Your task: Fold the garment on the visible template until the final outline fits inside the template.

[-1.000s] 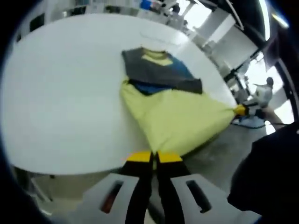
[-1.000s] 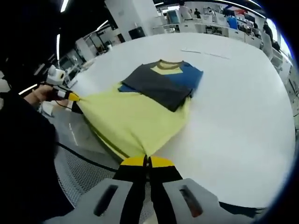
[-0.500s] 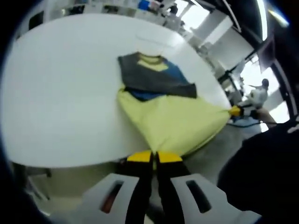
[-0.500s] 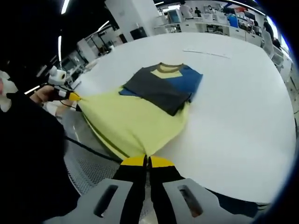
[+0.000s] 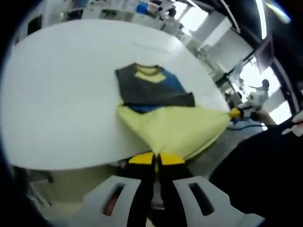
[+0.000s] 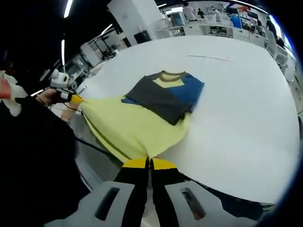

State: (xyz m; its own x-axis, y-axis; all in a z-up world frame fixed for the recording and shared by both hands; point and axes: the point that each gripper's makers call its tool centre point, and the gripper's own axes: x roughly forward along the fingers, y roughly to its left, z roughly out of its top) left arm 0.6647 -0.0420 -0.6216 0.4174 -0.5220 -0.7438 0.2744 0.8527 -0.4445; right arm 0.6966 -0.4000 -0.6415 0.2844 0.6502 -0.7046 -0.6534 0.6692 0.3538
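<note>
While both tongs, left [image 5: 156, 157] and right [image 6: 148, 162], clench yellow T-shirt hem [image 6: 135, 130] off counter [image 6: 246, 118] edge: keep hem taut, corners level, carry toward collar [image 6: 171, 74].

The garment [image 5: 163, 113] I hold is pale yellow in its lower half, with dark grey and blue blocks and a yellow collar patch at the top. It lies on a plain white table [image 5: 61, 94]. My grippers' fingertips [image 6: 136, 163] are yellow over black.
</note>
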